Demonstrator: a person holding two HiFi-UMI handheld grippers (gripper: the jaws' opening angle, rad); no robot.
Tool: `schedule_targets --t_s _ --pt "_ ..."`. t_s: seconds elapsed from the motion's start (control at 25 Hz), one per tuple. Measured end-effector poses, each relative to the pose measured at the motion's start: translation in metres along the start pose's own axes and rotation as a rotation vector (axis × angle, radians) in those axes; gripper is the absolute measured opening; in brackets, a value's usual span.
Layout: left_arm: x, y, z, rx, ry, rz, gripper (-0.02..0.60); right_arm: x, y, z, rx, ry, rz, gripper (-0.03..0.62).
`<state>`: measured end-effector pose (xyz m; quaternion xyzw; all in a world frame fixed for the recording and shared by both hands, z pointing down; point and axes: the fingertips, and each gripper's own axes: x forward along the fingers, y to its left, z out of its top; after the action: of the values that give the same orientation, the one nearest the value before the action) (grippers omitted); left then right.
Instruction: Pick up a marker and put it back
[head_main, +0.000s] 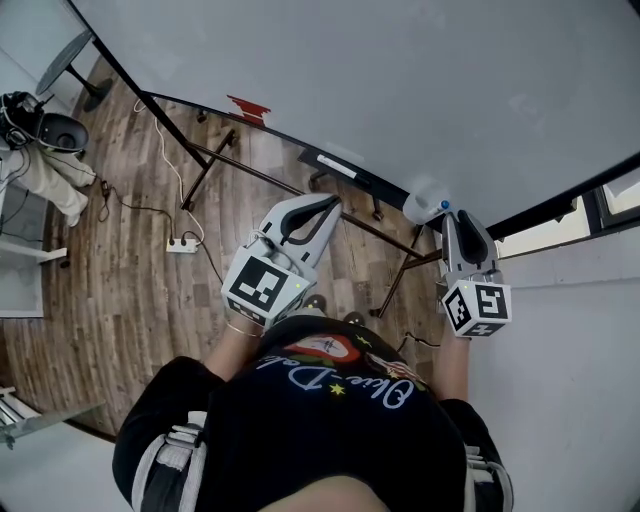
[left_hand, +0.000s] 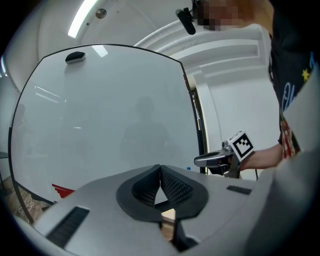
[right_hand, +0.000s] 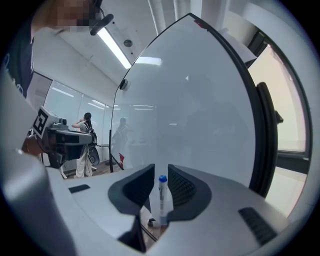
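At the bottom edge of the whiteboard (head_main: 400, 90), the marker (right_hand: 161, 197) sits between the jaws of the right gripper (right_hand: 160, 167), with its blue cap pointing away from the hand. The jaws are open and, I think, not squeezing it. To do this well, keep the marker in the middle, close slowly, and hold it straight. The left gripper (left_hand: 160, 167) hangs near the whiteboard, jaws closed and empty.
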<state>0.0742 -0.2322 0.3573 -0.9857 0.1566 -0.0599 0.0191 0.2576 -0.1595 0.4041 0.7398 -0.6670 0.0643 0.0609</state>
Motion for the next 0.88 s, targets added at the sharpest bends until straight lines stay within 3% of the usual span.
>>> schedule_targets --t_s 0.48,0.88 --pt "0.018 -0.022 0.003 0.0 -0.013 -0.09 0.003 -0.039 0.002 0.05 -0.008 -0.143 -0.01 0.014" --pt "0.023 -0.031 0.003 0.0 -0.014 -0.123 0.003 -0.051 0.004 0.047 -0.006 -0.132 -0.015 0.0"
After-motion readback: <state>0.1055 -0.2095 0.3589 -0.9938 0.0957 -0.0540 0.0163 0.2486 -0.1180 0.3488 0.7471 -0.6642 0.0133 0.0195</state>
